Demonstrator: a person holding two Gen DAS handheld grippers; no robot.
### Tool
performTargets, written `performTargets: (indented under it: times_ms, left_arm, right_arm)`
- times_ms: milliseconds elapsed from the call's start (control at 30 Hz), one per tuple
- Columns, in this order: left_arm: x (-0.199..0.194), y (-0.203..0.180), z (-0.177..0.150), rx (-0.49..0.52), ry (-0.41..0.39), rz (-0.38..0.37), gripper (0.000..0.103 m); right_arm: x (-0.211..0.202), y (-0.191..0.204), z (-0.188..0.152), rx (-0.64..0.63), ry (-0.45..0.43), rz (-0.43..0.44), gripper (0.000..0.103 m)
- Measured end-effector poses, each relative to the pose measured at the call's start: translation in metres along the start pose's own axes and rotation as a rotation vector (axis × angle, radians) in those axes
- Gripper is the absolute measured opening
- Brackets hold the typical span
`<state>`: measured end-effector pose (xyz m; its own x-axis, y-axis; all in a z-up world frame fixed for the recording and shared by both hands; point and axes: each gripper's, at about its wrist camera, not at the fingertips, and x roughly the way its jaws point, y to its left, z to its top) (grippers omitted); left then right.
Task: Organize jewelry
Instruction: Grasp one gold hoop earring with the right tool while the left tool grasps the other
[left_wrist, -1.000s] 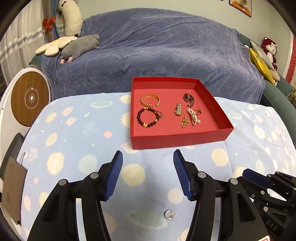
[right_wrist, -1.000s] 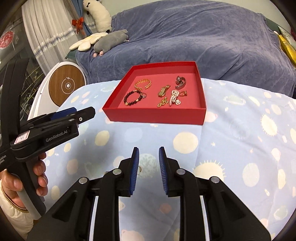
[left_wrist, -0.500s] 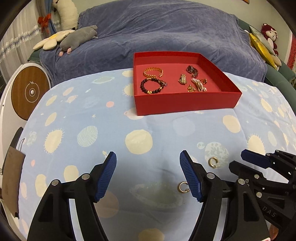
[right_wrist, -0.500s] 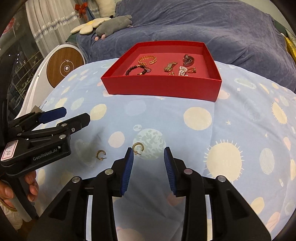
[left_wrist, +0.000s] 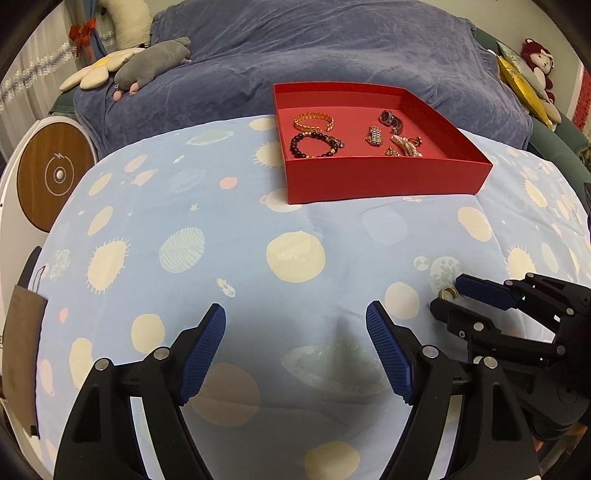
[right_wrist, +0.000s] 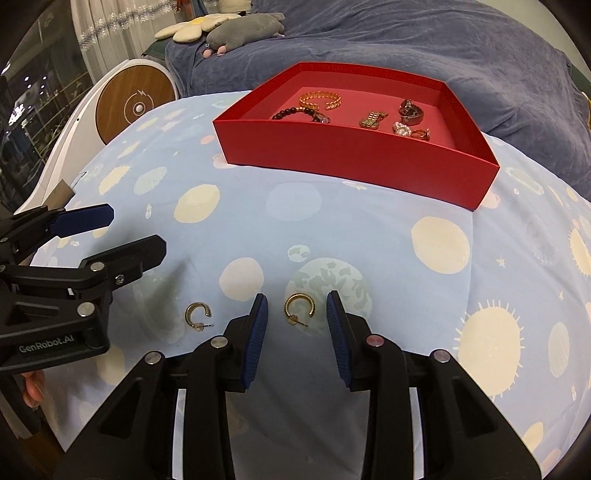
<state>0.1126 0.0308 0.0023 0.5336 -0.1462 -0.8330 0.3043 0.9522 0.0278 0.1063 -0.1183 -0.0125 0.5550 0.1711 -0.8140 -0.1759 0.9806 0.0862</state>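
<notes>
A red tray (right_wrist: 354, 162) (left_wrist: 384, 181) stands on the blue patterned cloth and holds several bracelets, a watch and rings. Two gold hoop earrings lie on the cloth in front of it. One earring (right_wrist: 300, 307) (left_wrist: 447, 293) lies between the open fingers of my right gripper (right_wrist: 297, 308), untouched. The other earring (right_wrist: 198, 315) lies to its left, below the left gripper (right_wrist: 136, 236) as seen in the right wrist view. My left gripper (left_wrist: 295, 321) is wide open and empty above bare cloth. The right gripper (left_wrist: 448, 300) shows at the right of the left wrist view.
A sofa under a blue throw (left_wrist: 314, 48) stands behind the table, with plush toys (left_wrist: 151, 62) on its left end. A white device with a round wooden face (left_wrist: 55, 177) stands at the left. A brown paper bag (left_wrist: 22, 343) hangs at the table's left edge.
Both grippers have pulled back from the tray and lowered. My right gripper has opened wider and moved forward around one earring. The second earring has dropped out of the left wrist view.
</notes>
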Motion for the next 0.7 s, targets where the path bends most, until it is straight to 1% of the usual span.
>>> performTargets:
  times_ms: [67, 100, 167, 267, 367, 467, 533, 567, 667, 700]
  left_arm:
    - [-0.002, 0.002, -0.004, 0.009, 0.002, -0.023, 0.076]
    - [-0.003, 0.001, -0.007, 0.015, 0.002, -0.036, 0.076]
    - [-0.005, -0.001, -0.011, 0.031, 0.002, -0.059, 0.076]
    - [-0.006, -0.011, -0.018, 0.07, 0.001, -0.075, 0.076]
    - [-0.005, -0.023, -0.022, 0.097, 0.005, -0.102, 0.076]
    - [-0.003, -0.036, -0.025, 0.13, 0.0, -0.111, 0.076]
    - [0.0, -0.042, -0.026, 0.145, -0.007, -0.095, 0.075]
    - [0.003, -0.045, -0.026, 0.153, -0.004, -0.092, 0.074]
    - [0.012, -0.048, -0.028, 0.155, 0.018, -0.095, 0.057]
    - [0.014, -0.049, -0.029, 0.156, 0.024, -0.096, 0.055]
  right_arm:
    - [0.001, -0.001, 0.0, -0.003, -0.003, -0.013, 0.022]
    - [0.001, -0.002, 0.0, 0.0, -0.005, -0.018, 0.017]
    - [0.0, -0.004, 0.0, 0.006, -0.004, -0.017, 0.016]
    - [-0.002, -0.005, -0.001, 0.008, -0.005, -0.029, 0.016]
    - [-0.006, -0.009, 0.0, 0.029, -0.004, -0.022, 0.016]
    - [-0.012, -0.014, 0.003, 0.044, -0.015, -0.02, 0.016]
    - [-0.015, -0.02, 0.003, 0.06, -0.015, -0.014, 0.016]
    - [-0.016, -0.022, 0.003, 0.068, -0.015, -0.013, 0.016]
    - [-0.018, -0.027, 0.003, 0.083, -0.016, -0.016, 0.016]
    - [-0.018, -0.029, 0.003, 0.088, -0.017, -0.013, 0.016]
